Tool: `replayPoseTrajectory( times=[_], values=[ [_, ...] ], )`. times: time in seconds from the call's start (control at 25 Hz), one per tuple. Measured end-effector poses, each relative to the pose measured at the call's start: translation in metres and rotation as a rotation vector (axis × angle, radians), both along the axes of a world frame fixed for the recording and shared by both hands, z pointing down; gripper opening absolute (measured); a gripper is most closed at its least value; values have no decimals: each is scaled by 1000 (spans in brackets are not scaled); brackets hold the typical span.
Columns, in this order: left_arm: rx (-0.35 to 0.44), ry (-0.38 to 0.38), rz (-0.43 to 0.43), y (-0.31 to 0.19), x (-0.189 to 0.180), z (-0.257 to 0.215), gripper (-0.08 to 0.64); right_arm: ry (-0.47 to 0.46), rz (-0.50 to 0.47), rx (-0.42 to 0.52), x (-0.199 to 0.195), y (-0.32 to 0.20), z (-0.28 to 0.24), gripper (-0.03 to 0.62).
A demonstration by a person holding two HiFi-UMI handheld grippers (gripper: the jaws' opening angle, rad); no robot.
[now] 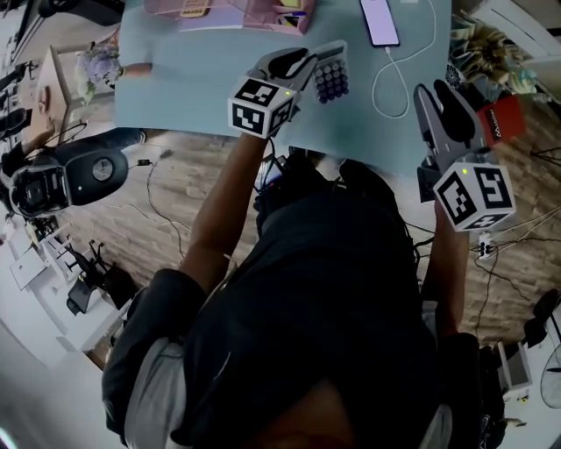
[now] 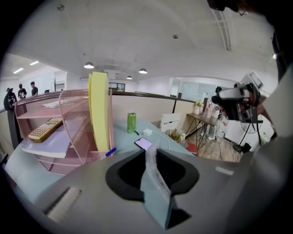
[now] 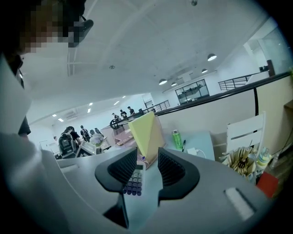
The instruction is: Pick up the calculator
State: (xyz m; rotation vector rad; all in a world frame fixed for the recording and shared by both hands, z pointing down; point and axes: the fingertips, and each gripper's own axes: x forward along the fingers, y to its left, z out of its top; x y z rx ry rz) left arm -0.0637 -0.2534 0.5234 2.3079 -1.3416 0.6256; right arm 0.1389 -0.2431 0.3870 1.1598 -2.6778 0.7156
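My left fingers (image 2: 126,176) are pinched on the calculator (image 1: 331,81), which sits edge-on between them, above the blue table (image 1: 193,79) near its front edge. My right fingers (image 3: 119,171) stand spread, gripping nothing, off to the calculator's right.

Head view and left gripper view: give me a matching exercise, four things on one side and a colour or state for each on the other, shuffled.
1 calculator
2 phone
3 can
4 rack

a pink
b plugged in
c held in the left tool
d green

Pairs: 1c, 2b, 3d, 4a
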Motion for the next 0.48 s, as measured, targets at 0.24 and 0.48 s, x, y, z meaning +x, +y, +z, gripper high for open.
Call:
replayPoseTrajectory(
  times=[0.24, 0.48],
  values=[
    [44, 0, -15, 7, -13, -34, 141, 1, -37, 47, -9, 2, -18, 127],
    [102, 5, -27, 12, -26, -71, 141, 3, -69, 80, -16, 3, -31, 127]
  ],
)
